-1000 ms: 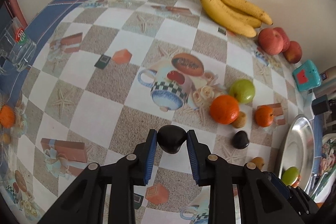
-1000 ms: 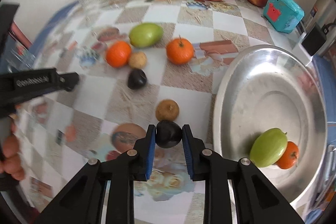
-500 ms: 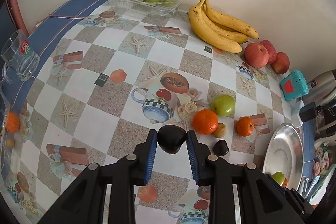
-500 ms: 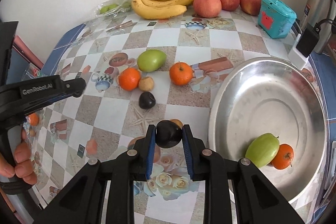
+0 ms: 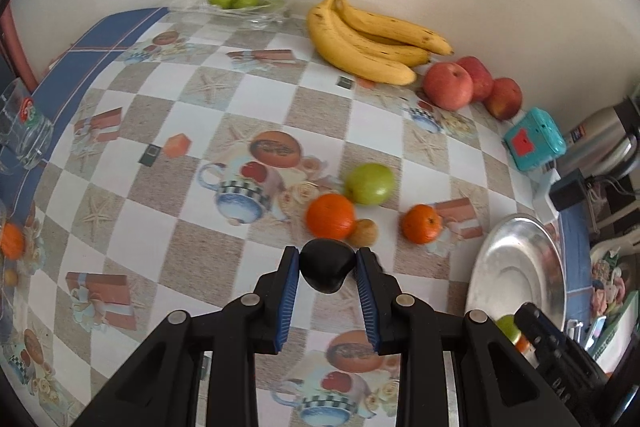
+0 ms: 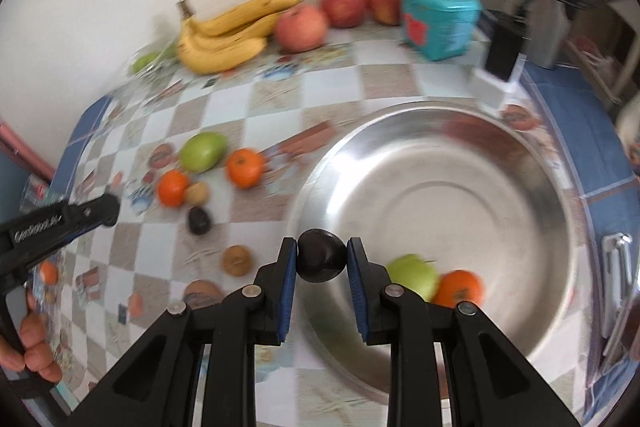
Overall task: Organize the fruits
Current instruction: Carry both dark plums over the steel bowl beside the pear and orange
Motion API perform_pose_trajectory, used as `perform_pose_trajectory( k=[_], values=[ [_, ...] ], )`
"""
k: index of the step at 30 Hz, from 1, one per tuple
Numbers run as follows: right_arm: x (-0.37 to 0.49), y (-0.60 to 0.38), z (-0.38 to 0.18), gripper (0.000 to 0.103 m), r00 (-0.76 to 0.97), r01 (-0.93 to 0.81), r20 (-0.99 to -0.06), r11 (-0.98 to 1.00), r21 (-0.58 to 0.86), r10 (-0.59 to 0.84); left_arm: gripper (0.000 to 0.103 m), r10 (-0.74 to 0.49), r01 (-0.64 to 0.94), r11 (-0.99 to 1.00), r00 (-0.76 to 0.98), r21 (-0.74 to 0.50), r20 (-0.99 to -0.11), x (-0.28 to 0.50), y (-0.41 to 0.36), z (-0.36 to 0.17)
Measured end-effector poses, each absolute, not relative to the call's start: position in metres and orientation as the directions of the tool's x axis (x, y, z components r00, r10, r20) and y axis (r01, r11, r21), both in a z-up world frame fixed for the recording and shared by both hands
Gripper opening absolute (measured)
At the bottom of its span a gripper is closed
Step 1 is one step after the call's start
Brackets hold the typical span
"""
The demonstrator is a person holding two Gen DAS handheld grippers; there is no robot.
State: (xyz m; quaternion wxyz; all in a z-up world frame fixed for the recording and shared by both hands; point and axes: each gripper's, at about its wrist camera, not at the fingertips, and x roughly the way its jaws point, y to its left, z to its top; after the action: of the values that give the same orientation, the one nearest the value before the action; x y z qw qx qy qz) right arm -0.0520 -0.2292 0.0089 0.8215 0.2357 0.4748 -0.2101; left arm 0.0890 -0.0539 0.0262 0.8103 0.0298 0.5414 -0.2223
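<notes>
My left gripper is shut on a dark fruit, held above the table near an orange, a small brown fruit, a green fruit and a second orange. My right gripper is shut on another dark round fruit, held over the left rim of the steel bowl. The bowl holds a green fruit and an orange. A third dark fruit and a brown fruit lie on the table left of the bowl.
Bananas and three red apples lie along the back wall. A teal box, a thermos and a charger stand at the back right. A clear tray holds green fruit. A glass mug stands at left.
My right gripper has swung right with its dark fruit, from over the table to over the bowl's left rim. My left gripper has shifted right toward the loose fruits, still holding its fruit.
</notes>
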Motion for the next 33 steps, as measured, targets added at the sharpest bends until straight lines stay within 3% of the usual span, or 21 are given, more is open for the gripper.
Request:
perform_pose_trajectory(
  k=[15, 33],
  values=[
    [-0.116, -0.299, 0.014, 0.026, 0.403, 0.746, -0.88, 0.647, 0.157, -0.252, 0.031, -0.39, 0.63, 0.761, 0.249, -0.158, -0.887, 0.017, -0.142, 0.032],
    [-0.118, -0.302, 0.01, 0.026, 0.412, 0.738, -0.875, 0.657, 0.158, -0.253, 0.031, -0.395, 0.736, 0.67, 0.245, -0.096, -0.885, -0.016, -0.18, 0.011]
  ],
)
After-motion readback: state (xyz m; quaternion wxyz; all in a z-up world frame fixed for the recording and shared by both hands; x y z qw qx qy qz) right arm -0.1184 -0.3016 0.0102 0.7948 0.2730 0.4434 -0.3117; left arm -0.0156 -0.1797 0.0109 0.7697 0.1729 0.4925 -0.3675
